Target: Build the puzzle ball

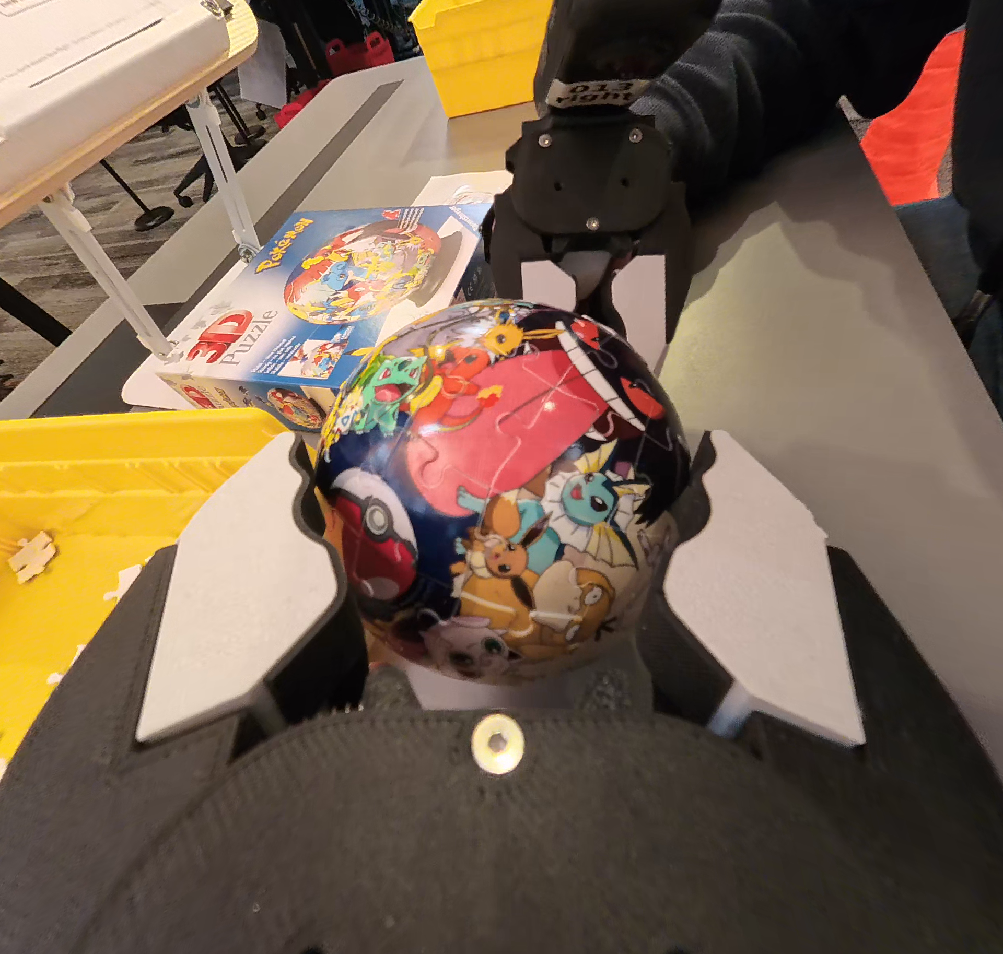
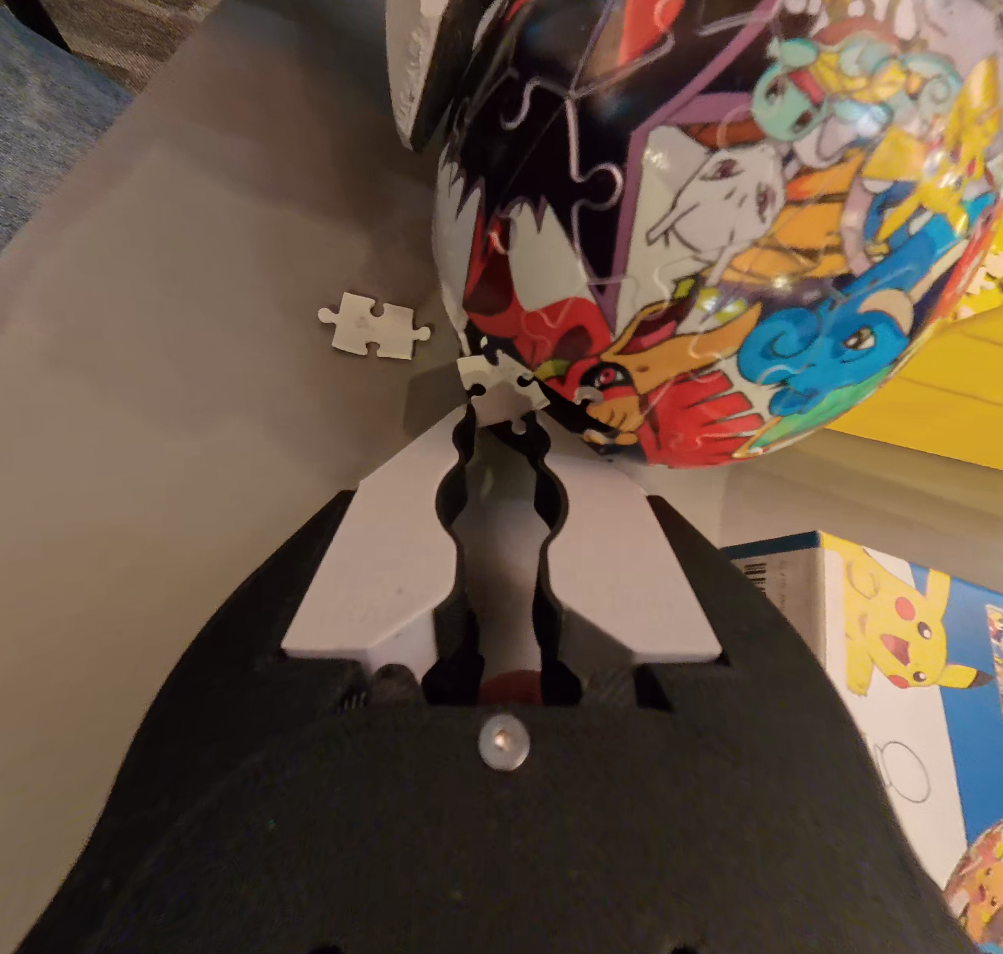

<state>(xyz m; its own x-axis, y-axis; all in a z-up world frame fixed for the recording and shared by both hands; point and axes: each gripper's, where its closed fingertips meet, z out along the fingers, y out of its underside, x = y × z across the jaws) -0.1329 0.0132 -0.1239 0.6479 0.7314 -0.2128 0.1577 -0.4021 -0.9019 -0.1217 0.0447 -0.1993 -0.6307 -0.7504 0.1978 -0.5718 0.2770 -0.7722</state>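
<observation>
left gripper [image 1: 502, 499] has its white fingers spread wide and clamped on either side of the glossy, cartoon-printed round puzzle ball [image 1: 499, 494], held up over the grey tabletop [image 1: 787, 385]. ball looks nearly complete from both views.

right gripper [image 2: 502, 418] comes in from the far side w/ fingers close together, pinching a small white-backed puzzle piece [image 2: 499, 391] at the tips. piece touches the ball's lower edge, by the black and red printed area. can't tell if there's an open gap right there; the piece covers the spot.

step in hand, judging by this: fitting one of the last pieces into the shell.

a 2nd loose white-backed puzzle piece [image 2: 374, 331] lies face down on the table just beside the ball, so at least one more to go after this.

next move calls for lining the tabs w/ the matching slots, then pressing in along the curve while the left grip holds the ball steady. too much push could pop neighbouring pieces.

blue cardboard puzzle box [image 1: 325, 309] sits behind the ball, yellow plastic bin [image 1: 108, 472] w/ a few spare bits to the left.
</observation>
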